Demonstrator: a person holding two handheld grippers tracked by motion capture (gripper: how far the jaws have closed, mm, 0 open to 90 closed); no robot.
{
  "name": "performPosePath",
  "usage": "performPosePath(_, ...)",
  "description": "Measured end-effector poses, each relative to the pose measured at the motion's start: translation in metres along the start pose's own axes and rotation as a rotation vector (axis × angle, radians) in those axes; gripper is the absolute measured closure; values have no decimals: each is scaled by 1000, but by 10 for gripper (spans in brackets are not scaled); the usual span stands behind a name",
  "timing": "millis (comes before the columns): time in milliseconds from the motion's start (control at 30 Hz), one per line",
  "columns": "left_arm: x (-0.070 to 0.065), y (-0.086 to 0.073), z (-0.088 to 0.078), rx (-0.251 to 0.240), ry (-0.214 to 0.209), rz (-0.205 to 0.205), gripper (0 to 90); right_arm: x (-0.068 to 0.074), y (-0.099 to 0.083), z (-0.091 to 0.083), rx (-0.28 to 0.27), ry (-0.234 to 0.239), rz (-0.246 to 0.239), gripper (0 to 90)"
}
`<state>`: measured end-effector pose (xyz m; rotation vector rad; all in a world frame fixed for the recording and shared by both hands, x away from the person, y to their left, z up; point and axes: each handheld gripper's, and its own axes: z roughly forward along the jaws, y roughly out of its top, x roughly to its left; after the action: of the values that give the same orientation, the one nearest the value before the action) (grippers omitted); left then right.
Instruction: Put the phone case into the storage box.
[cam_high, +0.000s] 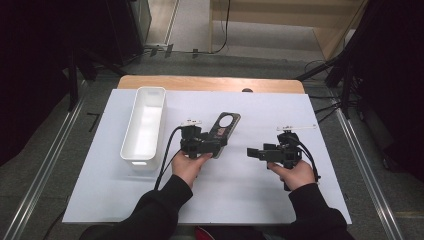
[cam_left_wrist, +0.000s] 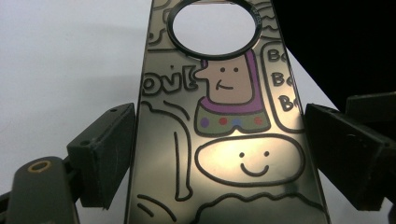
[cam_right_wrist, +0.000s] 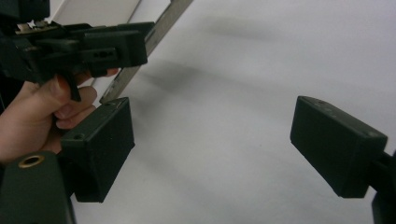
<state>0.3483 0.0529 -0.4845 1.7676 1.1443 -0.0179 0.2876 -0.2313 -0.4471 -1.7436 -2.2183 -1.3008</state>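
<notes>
Firstly, near the left edge of the white sheet (cam_high: 235, 200) that covers the table stands a long white bin (cam_high: 144, 126), with its long side pointing toward the far edge; it is upright and I see nothing inside it. Just to the right of the bin, toward the middle of the sheet, the left gripper (cam_high: 216, 142) is held in the person's left hand (cam_high: 189, 165), and a black cable runs from it back toward the near edge. This gripper grips a flat shiny plate (cam_high: 223, 129) with cartoon drawings and 1 round hole near its far end. In the left gripper view, the plate (cam_left_wrist: 224, 135) lies between the 2 black pads, and each pad presses on 1 long edge of it, so the jaws are closed on the plate. The plate points away from the hand, toward the far right, and its near end seems raised above the sheet, though I cannot tell whether its far end touches it. Farther right, well apart from the plate, the right gripper (cam_high: 252, 153) is held in the right hand (cam_high: 295, 174) above the right part of the sheet, pointing to the left. In the right gripper view its 2 jaws stand wide apart with only bare white sheet (cam_right_wrist: 224, 107) between them, so it is open and holds nothing.
</notes>
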Motion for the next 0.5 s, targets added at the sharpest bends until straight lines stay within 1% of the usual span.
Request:
performPosePath(67, 0, 0, 0, -1, -1, -4, 118, 1, 5, 1, 3, 6, 8, 124)
performPosePath(133, 0, 0, 0, 0, -3, -5, 118, 1, 11, 3, 3, 6, 7, 124)
performPosePath(200, 0, 0, 1, 4, -12, -7, 118, 2, 13, 3, 1, 7, 7, 124)
performPosePath(367, 0, 0, 0, -1, -13, -5, 118, 1, 23, 5, -5, 10, 25, 125)
performPosePath(500, 0, 0, -1, -9, -10, -9, 118, 1, 31, 8, -2, 6, 19, 125)
